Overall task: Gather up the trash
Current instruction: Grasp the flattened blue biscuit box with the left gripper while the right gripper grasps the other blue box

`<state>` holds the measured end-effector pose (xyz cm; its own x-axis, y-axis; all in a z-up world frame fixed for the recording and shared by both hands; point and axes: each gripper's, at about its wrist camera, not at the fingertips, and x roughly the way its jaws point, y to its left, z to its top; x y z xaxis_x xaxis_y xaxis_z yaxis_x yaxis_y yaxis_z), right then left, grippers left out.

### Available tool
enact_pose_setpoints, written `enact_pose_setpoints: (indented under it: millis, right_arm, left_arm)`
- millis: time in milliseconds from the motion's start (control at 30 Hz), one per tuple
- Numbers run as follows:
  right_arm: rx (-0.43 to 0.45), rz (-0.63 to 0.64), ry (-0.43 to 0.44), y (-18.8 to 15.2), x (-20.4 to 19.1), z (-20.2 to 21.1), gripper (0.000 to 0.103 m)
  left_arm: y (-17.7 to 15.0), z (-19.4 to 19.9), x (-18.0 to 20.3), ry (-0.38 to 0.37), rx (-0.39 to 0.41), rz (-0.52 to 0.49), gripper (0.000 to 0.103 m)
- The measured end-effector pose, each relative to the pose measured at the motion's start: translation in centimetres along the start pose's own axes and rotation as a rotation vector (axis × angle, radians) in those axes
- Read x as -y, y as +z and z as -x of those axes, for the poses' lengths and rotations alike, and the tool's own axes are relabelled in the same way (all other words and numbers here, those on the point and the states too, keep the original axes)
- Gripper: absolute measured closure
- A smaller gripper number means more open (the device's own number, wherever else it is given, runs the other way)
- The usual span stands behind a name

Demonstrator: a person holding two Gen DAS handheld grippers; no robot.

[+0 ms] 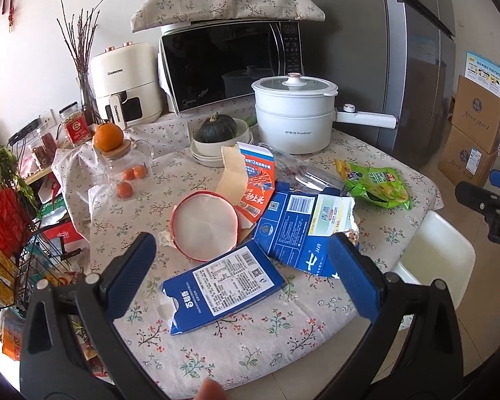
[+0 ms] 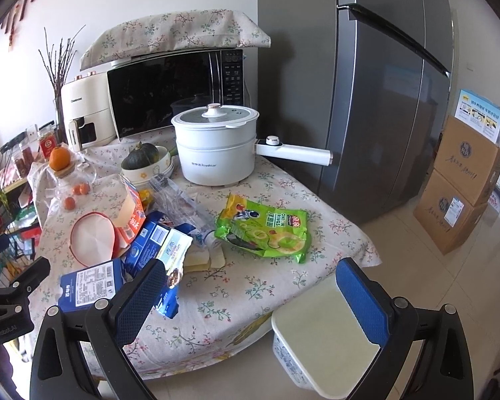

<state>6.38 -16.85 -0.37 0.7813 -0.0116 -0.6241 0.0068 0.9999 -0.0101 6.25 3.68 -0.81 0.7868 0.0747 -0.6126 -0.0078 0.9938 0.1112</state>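
Lying flat at the lower centre of my left wrist view, the small blue carton [image 1: 224, 289] is smooth printed card with a white label panel and a torn lower-left end — its long axis runs from lower left to upper right. Just beyond it sits a round paper lid [image 1: 203, 226], white with a crinkled red rim. To the right, a larger flattened blue box [image 1: 300, 223] spreads open, ragged at its edge, and an orange-and-white carton [image 1: 253, 176] stands tilted behind the lid. A glossy green crisp bag [image 2: 266, 231], crumpled and torn open, lies mid-frame in my right wrist view, a clear crushed plastic bottle [image 2: 180, 200] slanting beside it. All rest on the floral tablecloth [image 1: 250, 350]. My left gripper [image 1: 243, 273] is spread wide, framing the small carton without touching it. My right gripper [image 2: 250, 286] is also spread, holding nothing, above a white rectangular bin [image 2: 326, 336] at lower right.
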Motion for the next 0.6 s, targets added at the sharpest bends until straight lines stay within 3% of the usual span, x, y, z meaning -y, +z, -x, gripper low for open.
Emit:
enact_pose_setpoints:
  millis: [167, 367, 600]
  right_arm:
    - [-0.105, -0.007, 0.078, 0.2, -0.7, -3.8, 0.0]
    - [-0.234, 0.015, 0.164, -1.9, -1.8, -8.3, 0.0]
    - [-0.295, 0.018, 0.231, -2.2, -3.5, -11.1, 0.0]
  left_arm:
    - [-1.0, -4.2, -2.7, -0.064, -0.132, 0.02, 0.001]
    - [-3.3, -8.3, -4.3, -0.168, -0.3, -0.034, 0.001]
    - [-3.7, -12.0, -5.7, -0.3, -0.338, -0.201, 0.001]
